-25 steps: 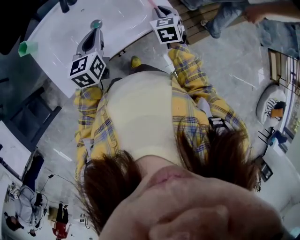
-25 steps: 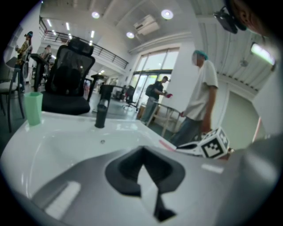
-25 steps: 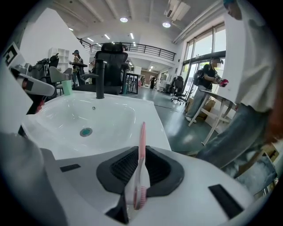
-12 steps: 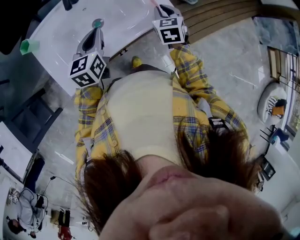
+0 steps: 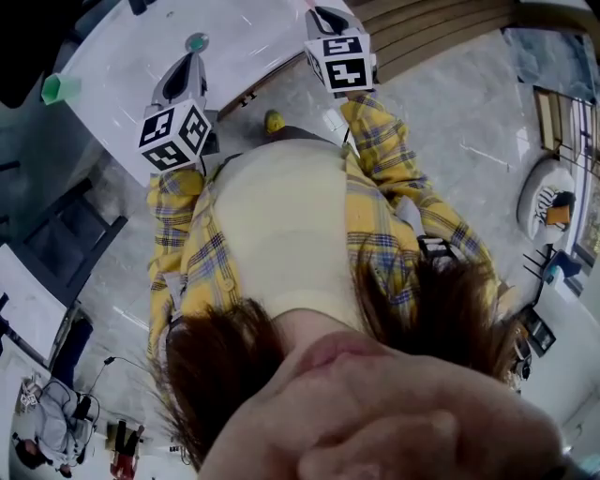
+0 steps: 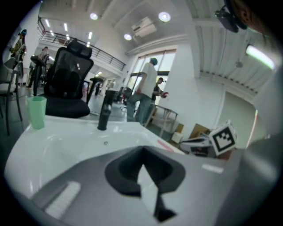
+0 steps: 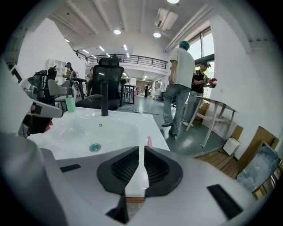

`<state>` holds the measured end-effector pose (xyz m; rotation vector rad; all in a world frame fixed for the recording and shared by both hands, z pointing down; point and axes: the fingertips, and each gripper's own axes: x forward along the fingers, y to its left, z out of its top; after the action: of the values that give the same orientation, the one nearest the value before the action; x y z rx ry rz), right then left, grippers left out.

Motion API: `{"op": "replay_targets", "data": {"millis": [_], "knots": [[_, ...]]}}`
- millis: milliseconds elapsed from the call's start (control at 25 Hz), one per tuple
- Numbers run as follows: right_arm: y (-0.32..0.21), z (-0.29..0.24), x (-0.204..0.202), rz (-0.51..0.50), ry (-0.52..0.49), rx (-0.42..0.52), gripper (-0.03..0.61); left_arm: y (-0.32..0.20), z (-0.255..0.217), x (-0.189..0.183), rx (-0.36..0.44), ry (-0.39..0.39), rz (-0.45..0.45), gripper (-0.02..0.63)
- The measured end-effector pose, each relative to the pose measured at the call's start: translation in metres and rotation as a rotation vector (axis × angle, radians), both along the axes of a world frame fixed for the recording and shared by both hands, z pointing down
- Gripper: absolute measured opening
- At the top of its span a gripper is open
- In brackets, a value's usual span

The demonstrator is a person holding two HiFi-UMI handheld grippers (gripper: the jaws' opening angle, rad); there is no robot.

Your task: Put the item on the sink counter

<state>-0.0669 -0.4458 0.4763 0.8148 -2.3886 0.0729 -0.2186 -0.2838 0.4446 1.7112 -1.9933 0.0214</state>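
Observation:
A white sink counter (image 5: 122,84) lies in front of me, with a teal drain (image 7: 95,147) in its basin. A thin pink item (image 7: 149,141) lies on the counter's right rim, just beyond my right gripper (image 7: 138,176); the left gripper view shows this pink item (image 6: 166,145) too. My right gripper's jaws are shut and hold nothing. The left gripper (image 6: 148,185) hovers over the basin's near side, its jaws also shut and empty. From above, the left gripper (image 5: 192,64) points at the drain (image 5: 196,41) and the right gripper (image 5: 321,17) sits at the counter's right edge.
A green cup (image 6: 36,112) stands at the counter's far left corner and a black faucet (image 7: 104,99) rises behind the basin. A black office chair (image 6: 70,84) stands beyond it. Two people (image 7: 181,88) stand to the right by a table.
Both grippers have crept slightly toward the sink. The person seen at the head view's upper right a second ago is out of that view.

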Motion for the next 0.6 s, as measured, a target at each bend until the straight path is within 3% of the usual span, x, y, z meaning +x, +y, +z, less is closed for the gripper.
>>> {"op": "replay_targets", "data": {"millis": [600], "knots": [[0.035, -0.034, -0.004, -0.013, -0.140, -0.032, 0.034, 0.007, -0.008, 0.007, 0.006, -0.021, 0.019, 0.005]]}}
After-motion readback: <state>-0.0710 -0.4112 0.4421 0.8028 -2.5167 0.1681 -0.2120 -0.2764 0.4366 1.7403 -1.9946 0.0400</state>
